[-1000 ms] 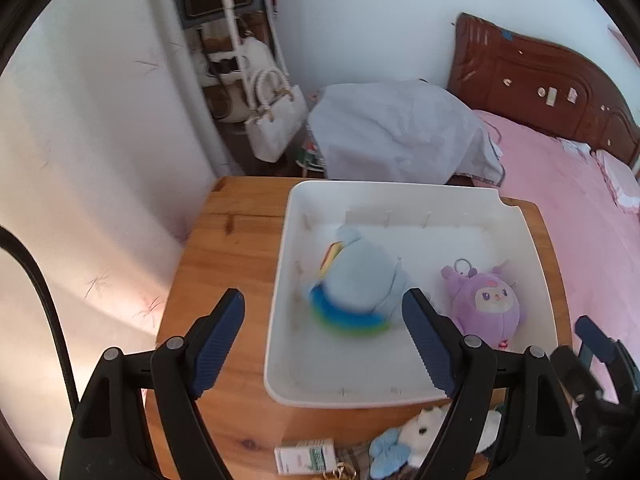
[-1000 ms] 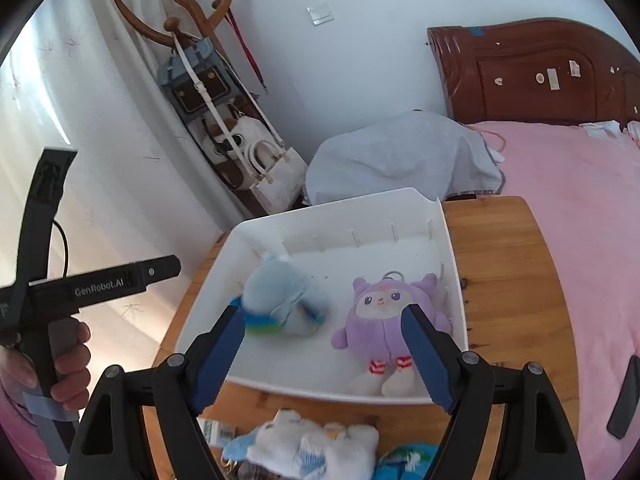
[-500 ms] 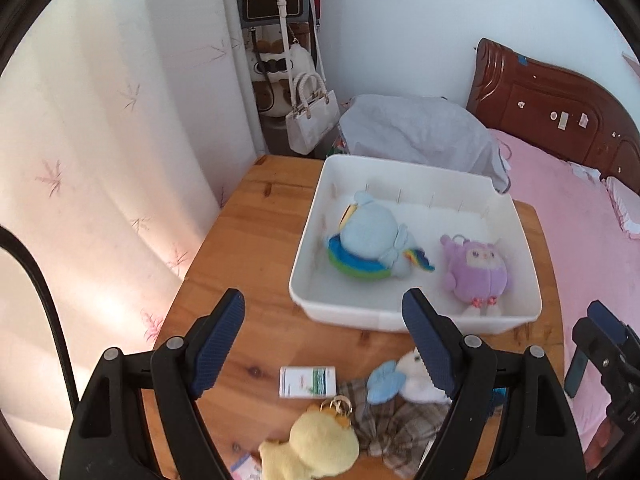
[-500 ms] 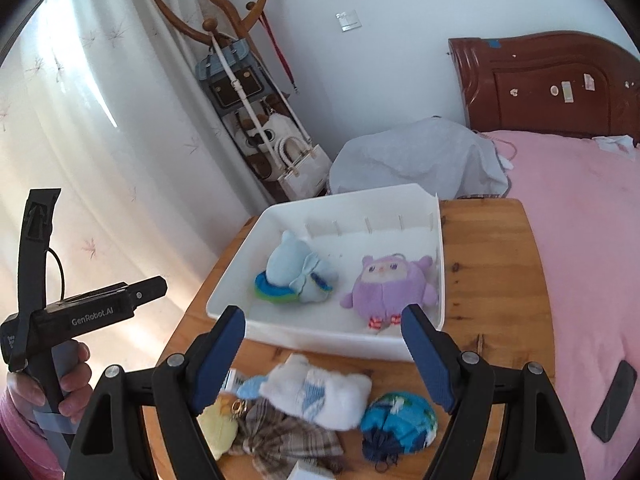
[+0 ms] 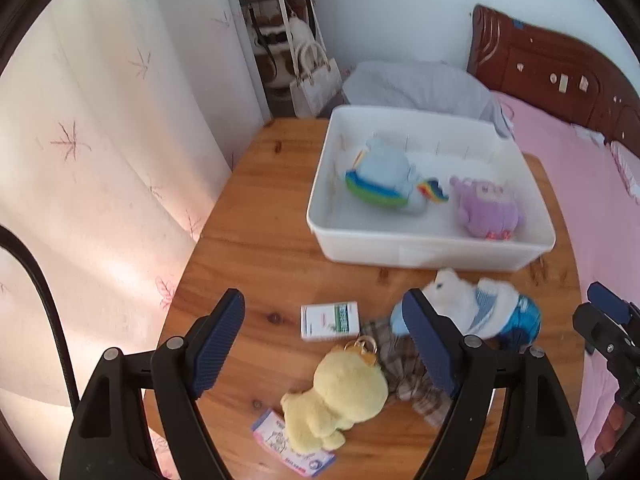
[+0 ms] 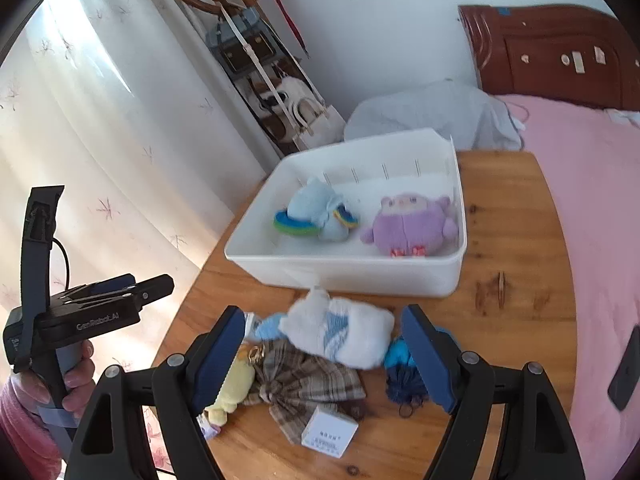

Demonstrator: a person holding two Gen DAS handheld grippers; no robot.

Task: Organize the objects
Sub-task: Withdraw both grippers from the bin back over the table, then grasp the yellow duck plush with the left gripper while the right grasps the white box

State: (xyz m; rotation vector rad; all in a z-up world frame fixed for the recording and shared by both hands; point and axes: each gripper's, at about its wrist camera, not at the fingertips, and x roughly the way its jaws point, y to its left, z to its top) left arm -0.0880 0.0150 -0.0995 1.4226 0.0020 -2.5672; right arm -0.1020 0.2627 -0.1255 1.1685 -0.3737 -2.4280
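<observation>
Left gripper (image 5: pixel 326 336) fingers wide, empty; yellow plush (image 5: pixel 340 398) between them, small box (image 5: pixel 329 321) just ahead. Right gripper (image 6: pixel 322 356) fingers wide, empty; white plush (image 6: pixel 340 332) between the tips. White bin (image 6: pixel 400 268) beyond both, holding blue plush (image 6: pixel 314 214) and purple plush (image 6: pixel 412 226).

Black grippers; blue ribbed jaws; pink sleeve (image 6: pixel 16 420)

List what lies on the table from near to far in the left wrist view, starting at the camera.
Pink card → yellow plush → small white box → white bin holding the blue plush and purple plush.
</observation>
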